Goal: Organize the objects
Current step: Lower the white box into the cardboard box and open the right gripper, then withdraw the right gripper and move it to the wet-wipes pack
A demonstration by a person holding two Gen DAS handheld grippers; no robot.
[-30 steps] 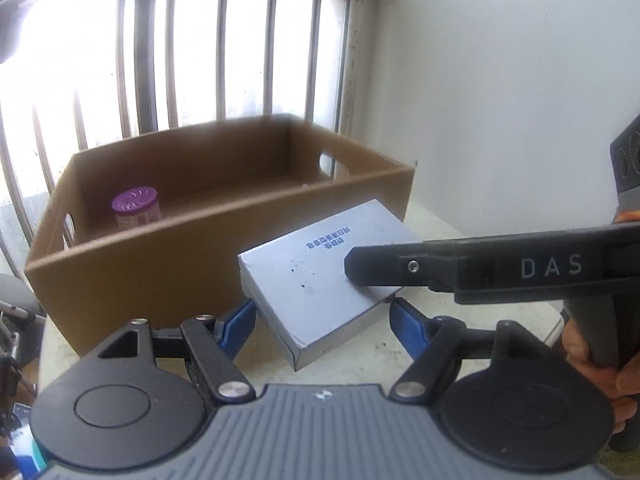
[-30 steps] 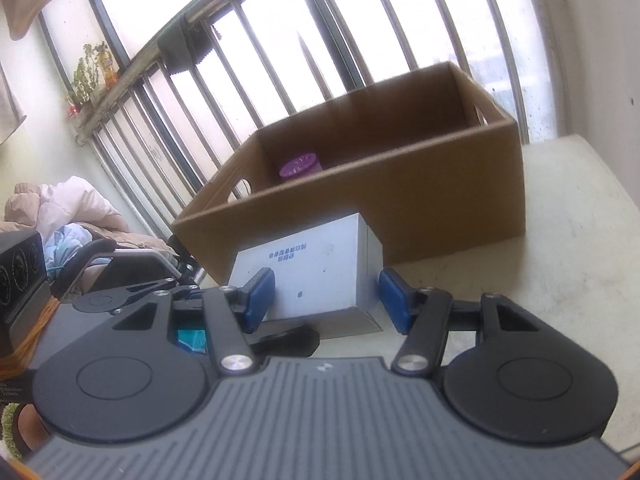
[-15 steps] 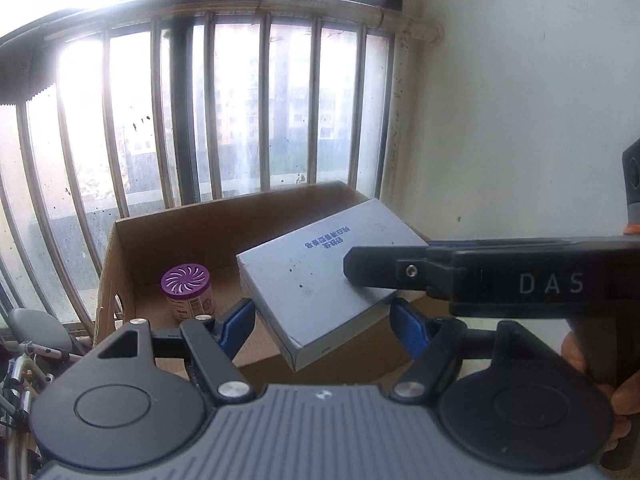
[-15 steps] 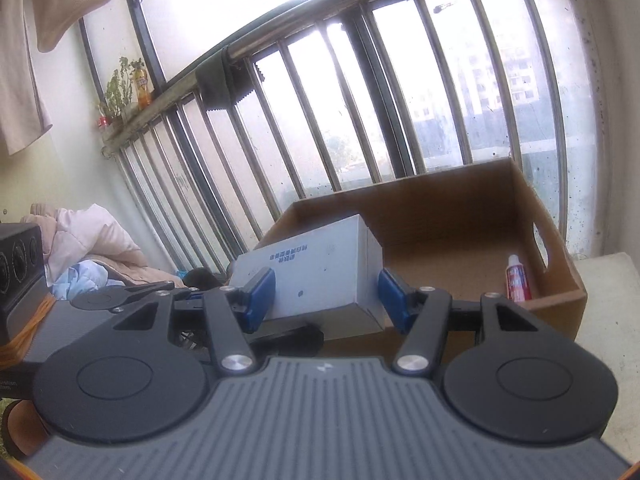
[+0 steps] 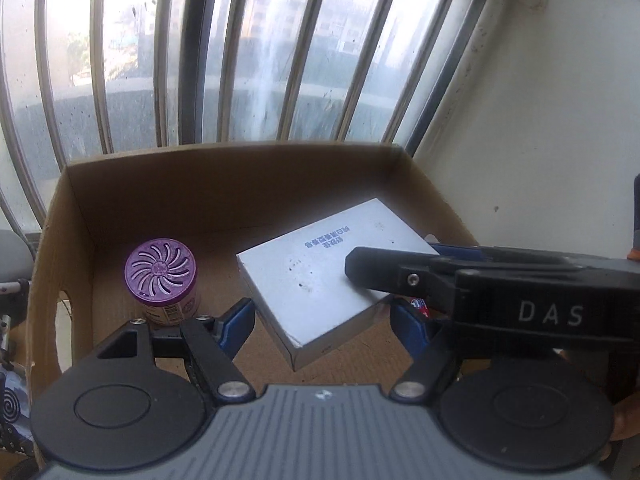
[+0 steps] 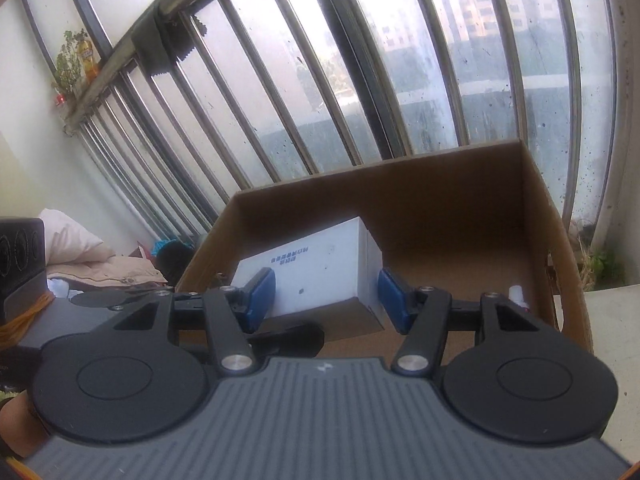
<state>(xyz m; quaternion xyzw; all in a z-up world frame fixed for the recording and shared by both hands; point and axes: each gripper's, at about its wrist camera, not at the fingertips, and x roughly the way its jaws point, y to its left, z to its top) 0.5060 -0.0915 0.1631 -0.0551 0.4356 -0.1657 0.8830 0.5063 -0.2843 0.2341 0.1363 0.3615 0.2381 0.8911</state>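
A second ago the white box (image 5: 328,276) sat on the worktop in front of the cardboard box (image 5: 240,168). Now it hangs inside the cardboard box, above its floor, beside the purple jar (image 5: 162,276). The left gripper (image 5: 322,320) and right gripper (image 6: 326,294) each squeeze it, jaws partly open around it. It looks ready to set down. Barred windows (image 6: 360,80) stand behind the cardboard box.

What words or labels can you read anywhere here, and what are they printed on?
"DAS": white letters on the black arm of the right tool.
White box: a blue line of print, upside down, too blurred to read.
Purple-lidded jar: small label print and barcode, unreadable.
Small tube in the cardboard box: print unreadable.
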